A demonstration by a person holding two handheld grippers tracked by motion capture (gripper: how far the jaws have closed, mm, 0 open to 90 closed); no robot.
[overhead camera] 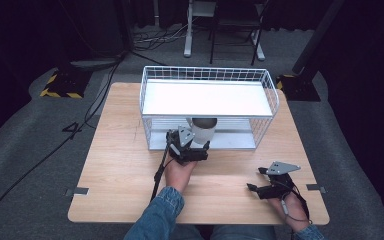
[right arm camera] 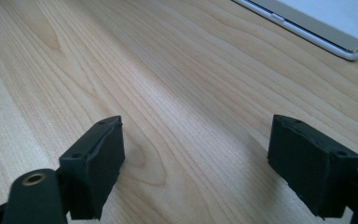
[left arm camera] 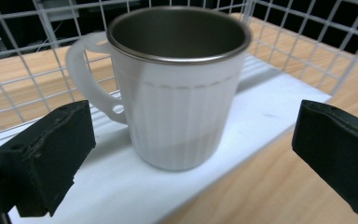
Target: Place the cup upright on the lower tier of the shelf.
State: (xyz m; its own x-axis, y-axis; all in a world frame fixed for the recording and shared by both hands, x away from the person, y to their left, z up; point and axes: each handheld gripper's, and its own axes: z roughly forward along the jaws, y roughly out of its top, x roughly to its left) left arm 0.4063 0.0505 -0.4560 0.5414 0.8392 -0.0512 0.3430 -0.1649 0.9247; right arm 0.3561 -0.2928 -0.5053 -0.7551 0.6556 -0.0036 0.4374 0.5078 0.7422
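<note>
The left gripper [overhead camera: 192,145] is at the open front of a white two-tier wire rack [overhead camera: 207,75], its black jaws spread wide. In the left gripper view its pads [left arm camera: 46,158] stand clear on either side of a white mug with a steel-lined inside and a looped handle [left arm camera: 182,93], touching neither wall. The mug sits upright just ahead of the jaws on the rack's white bottom shelf [left arm camera: 270,100], near that shelf's front edge, with its handle turned toward the left pad. Beyond the mug the rack's wire mesh closes the back and sides, and the flat white upper shelf [overhead camera: 207,97] lies above it in the high view.

The right gripper [overhead camera: 260,180] is held low over the light wooden table [overhead camera: 120,150], well apart from the mug and to the right of the left gripper. Its jaws are also spread, with bare wood grain between its pads [right arm camera: 98,163]. Farther ahead of them a corner of the rack's base shows.
</note>
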